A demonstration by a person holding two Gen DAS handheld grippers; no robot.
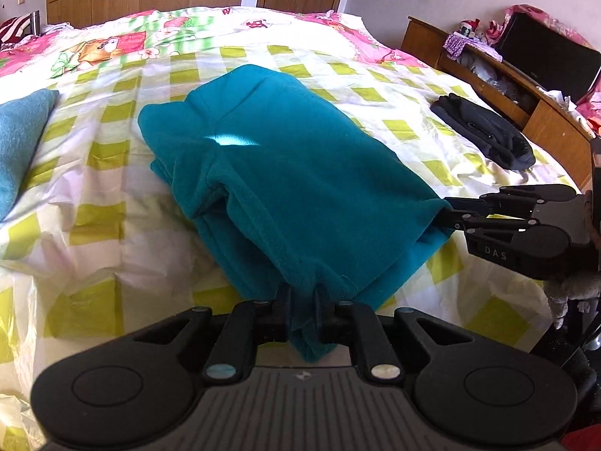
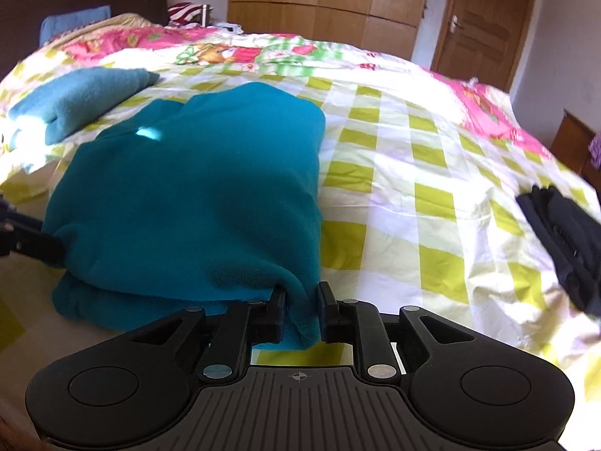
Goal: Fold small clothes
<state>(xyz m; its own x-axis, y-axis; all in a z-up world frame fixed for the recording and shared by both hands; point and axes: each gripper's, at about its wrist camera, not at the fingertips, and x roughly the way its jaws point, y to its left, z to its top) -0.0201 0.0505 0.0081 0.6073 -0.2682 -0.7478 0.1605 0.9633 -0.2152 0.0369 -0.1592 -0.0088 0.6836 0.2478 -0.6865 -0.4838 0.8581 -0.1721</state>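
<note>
In the left wrist view a lighter blue cloth (image 1: 18, 143) sits at the left edge, and the teal fleece (image 1: 285, 173) fills the centre of the frame, lying on the checked bed (image 1: 375, 86). The left hand-held gripper (image 1: 302, 300) at bottom centre is closed on the fleece's near edge, cloth bunched between its fingers; at the right edge the right hand-held gripper (image 1: 449, 214) comes in sideways and pinches the fleece's right corner. A black garment (image 1: 484, 131) lies apart at upper right. In the right wrist view the order matches: lighter cloth at upper left, fleece centre-left, the right tool at bottom centre clamped on a corner with yellow check showing beneath it — so that corner seems raised off the bed. The step looks like a fold in progress, both near corners held. The next move probably calls for carrying both corners forward together, level, laying them on the far edge — then letting go.
</note>
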